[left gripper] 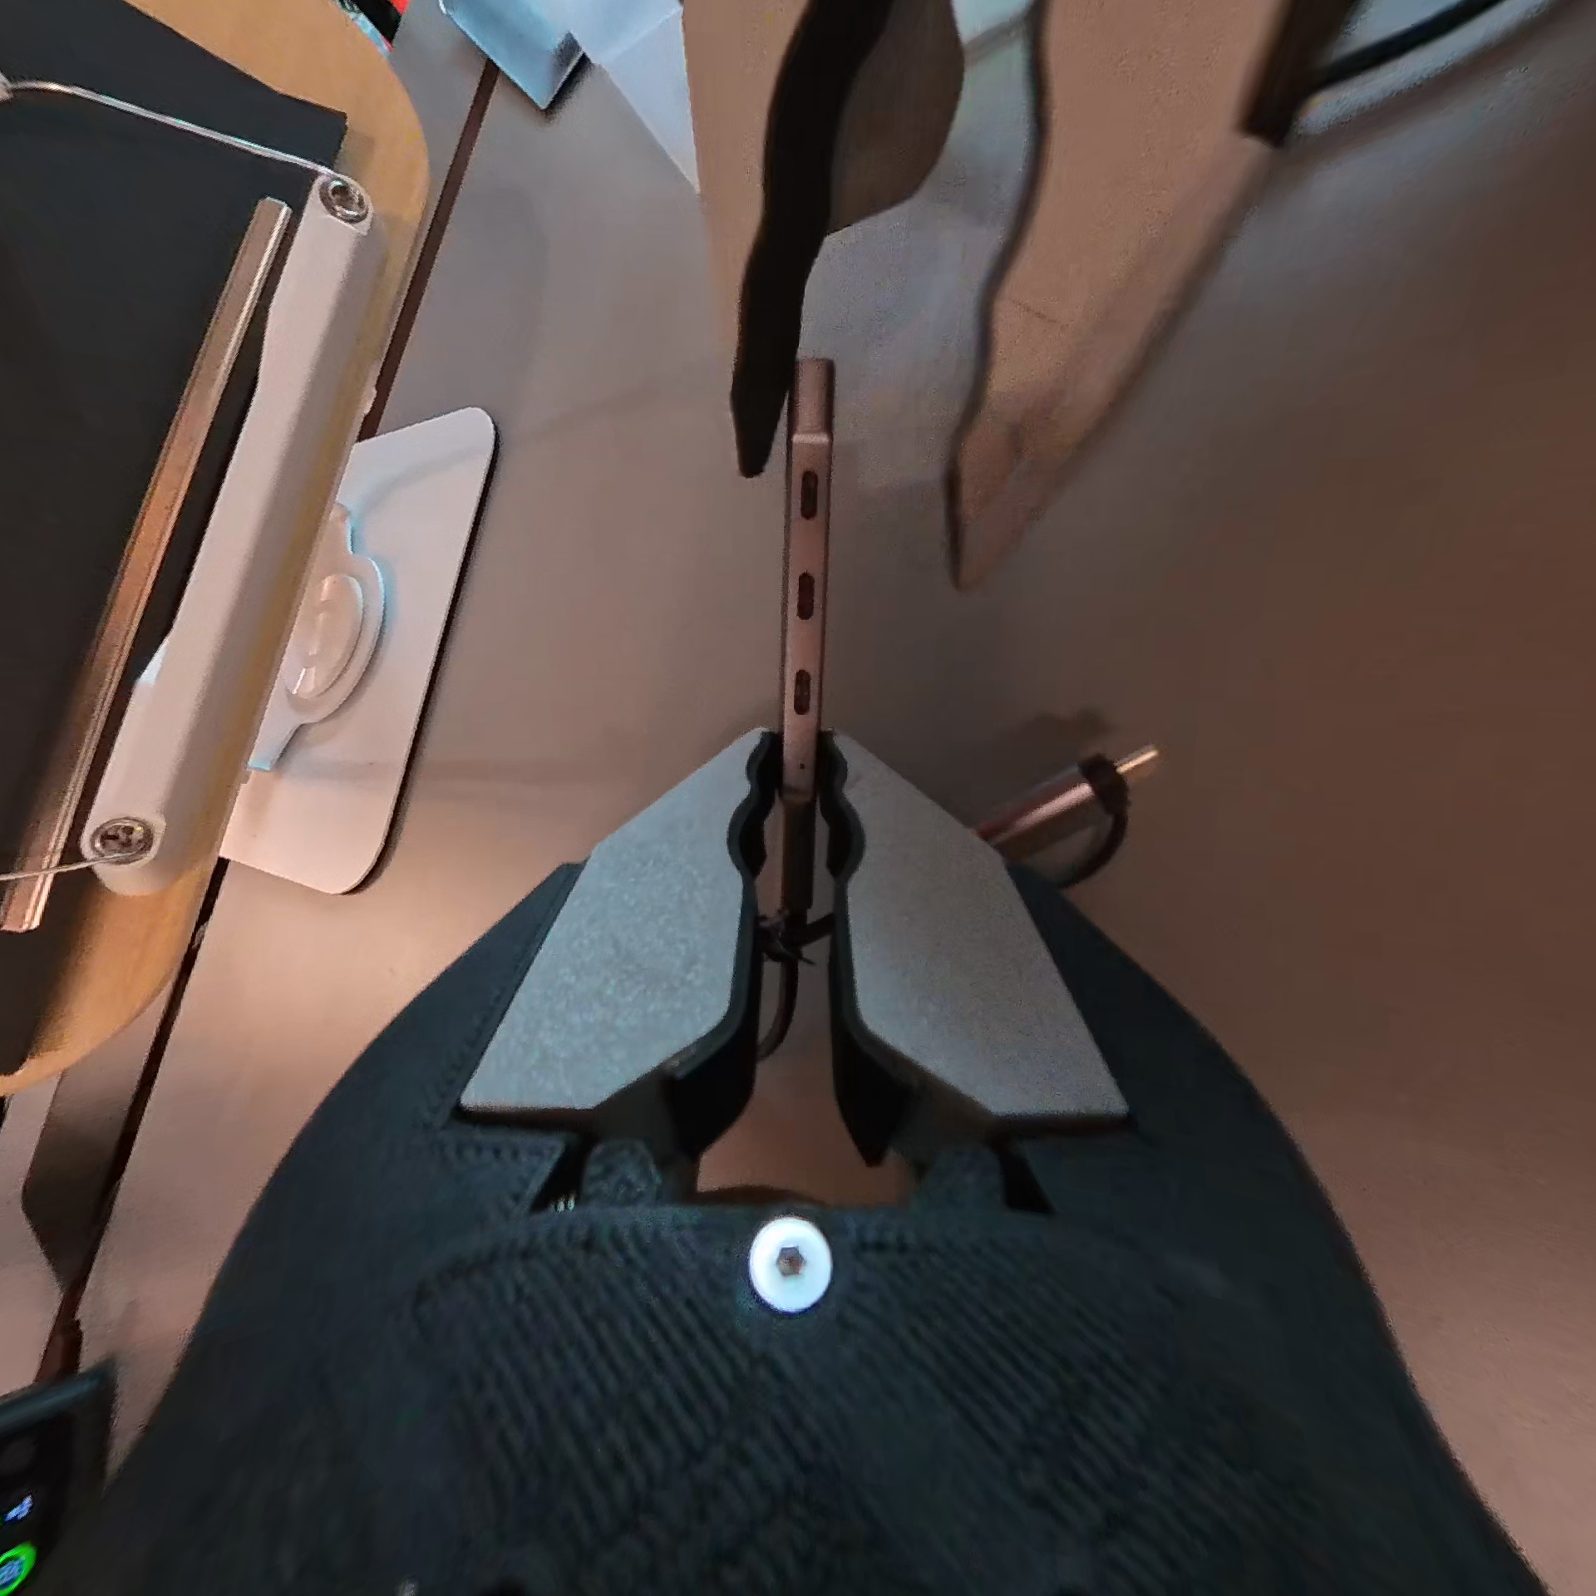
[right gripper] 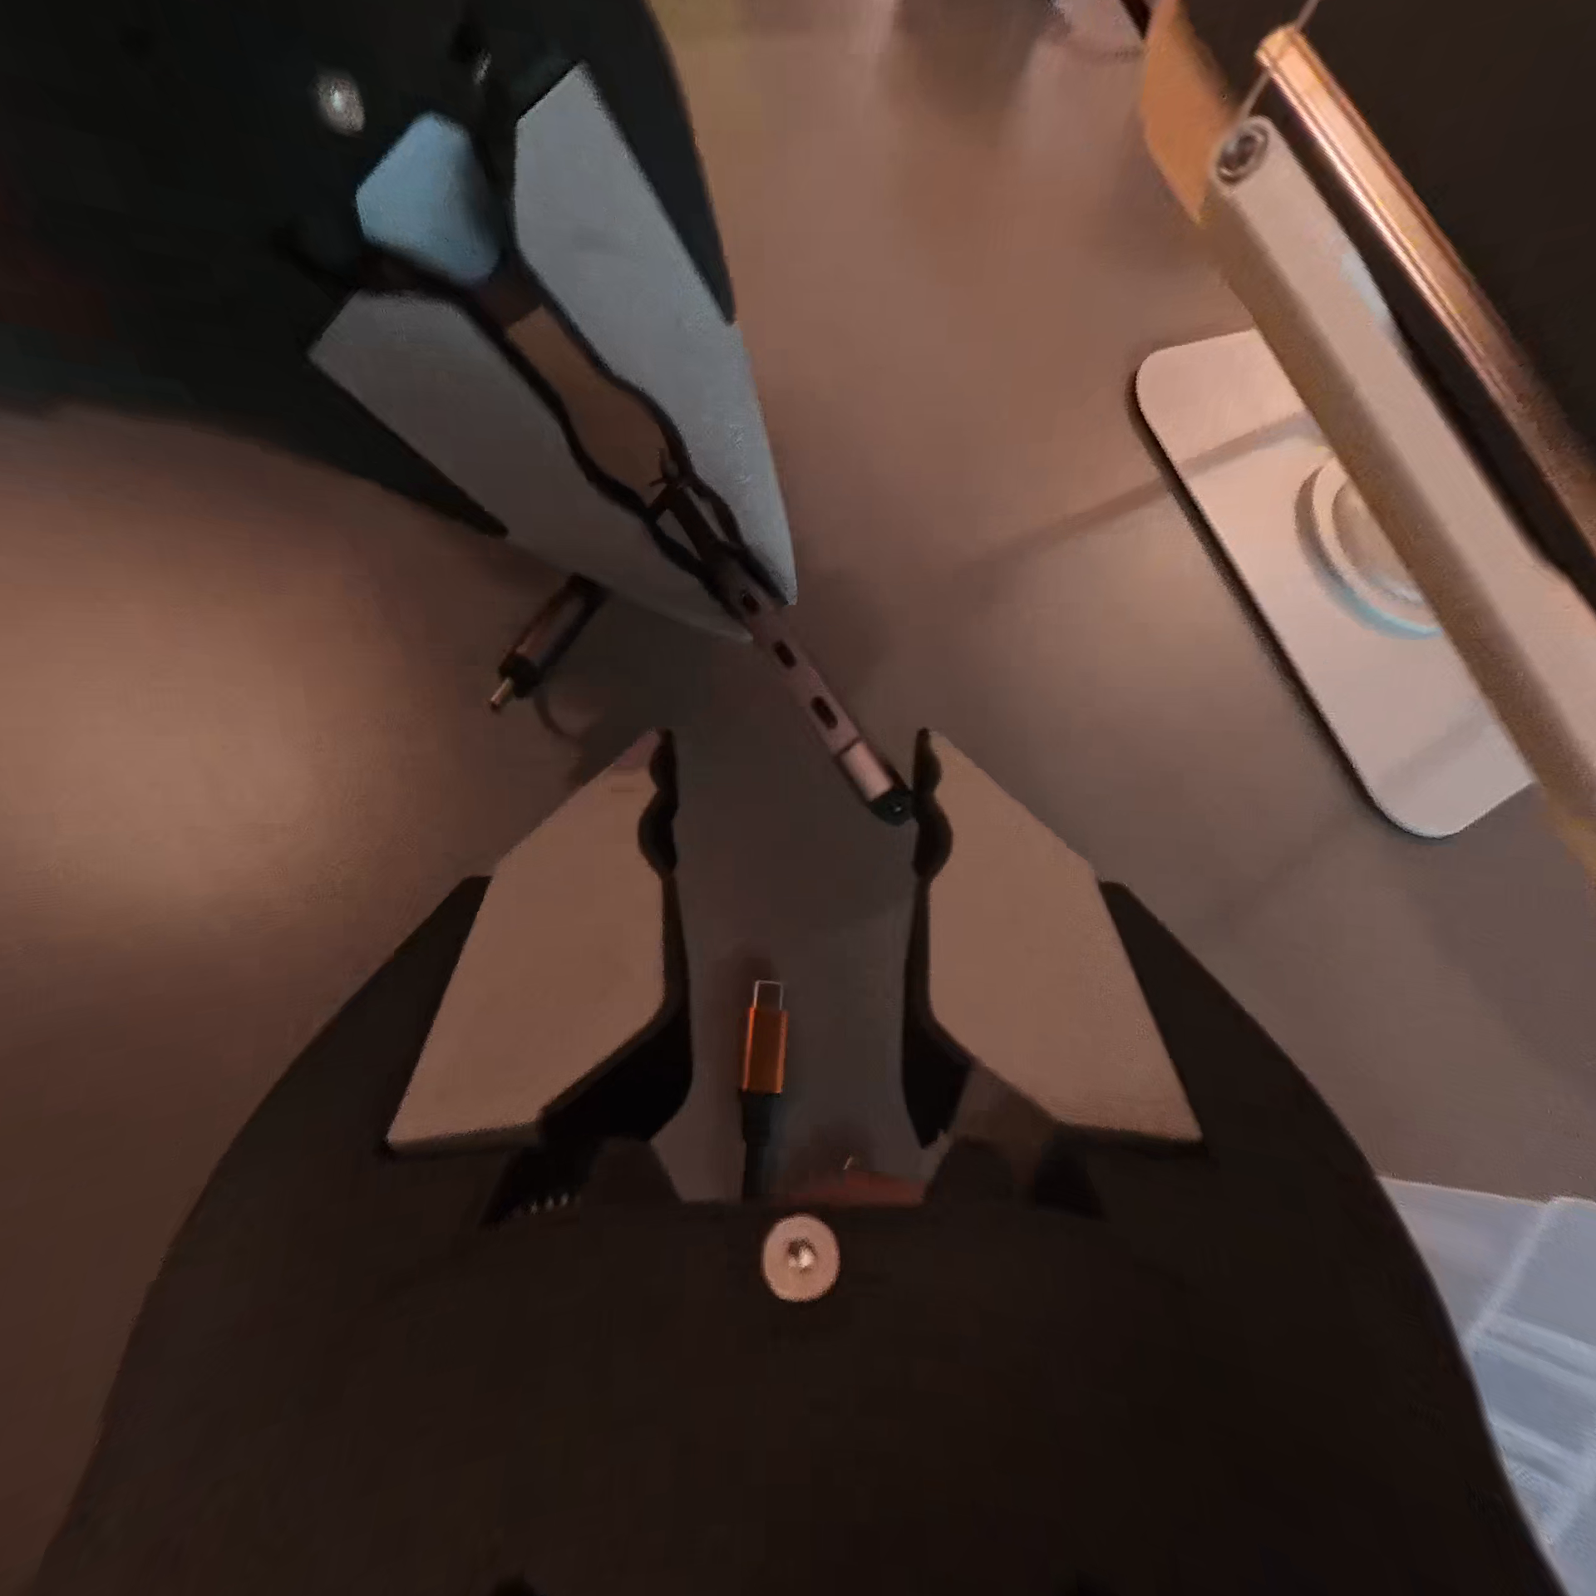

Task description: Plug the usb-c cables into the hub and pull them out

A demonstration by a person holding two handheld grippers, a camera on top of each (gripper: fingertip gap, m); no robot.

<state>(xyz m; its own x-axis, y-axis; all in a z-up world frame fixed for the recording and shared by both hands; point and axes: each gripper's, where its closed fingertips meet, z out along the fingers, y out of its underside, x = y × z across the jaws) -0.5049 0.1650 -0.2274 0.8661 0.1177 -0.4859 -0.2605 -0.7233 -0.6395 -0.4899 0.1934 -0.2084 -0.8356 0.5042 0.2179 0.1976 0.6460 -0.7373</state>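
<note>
in the right wrist view the right gripper (right gripper: 794, 777) is released, its fingers spread wide with nothing between the tips. nearest the camera, low between those fingers at about 6 o'clock, an orange usb-c plug (right gripper: 765, 1041) on a dark cable lies on the brown tabletop (right gripper: 216, 777), metal tip pointing away. farther out, at 12 to 1 o'clock from the fingertips, the slim grey hub (right gripper: 807, 682) slants down from the left gripper (right gripper: 760, 604). its far end carries what looks like a plugged-in grey connector (right gripper: 868, 771) close to the right-hand fingertip, though blur leaves that uncertain. a second loose plug (right gripper: 531, 648) lies at 10 o'clock, and a white stand base (right gripper: 1226, 518) sits at 2 o'clock.

in the left wrist view the left gripper (left gripper: 799, 760) is clenched on the near end of the hub (left gripper: 807, 561), which stands on edge toward 12 o'clock with three empty ports showing. the loose plug (left gripper: 1071, 790) rests at 3 o'clock, the right gripper's dark finger (left gripper: 769, 363) beside the hub's far end.

judging from this, the work is between plugs. next, the right gripper probably must close on a connector squarely and move straight along the port axis while the left holds the hub steady.
</note>
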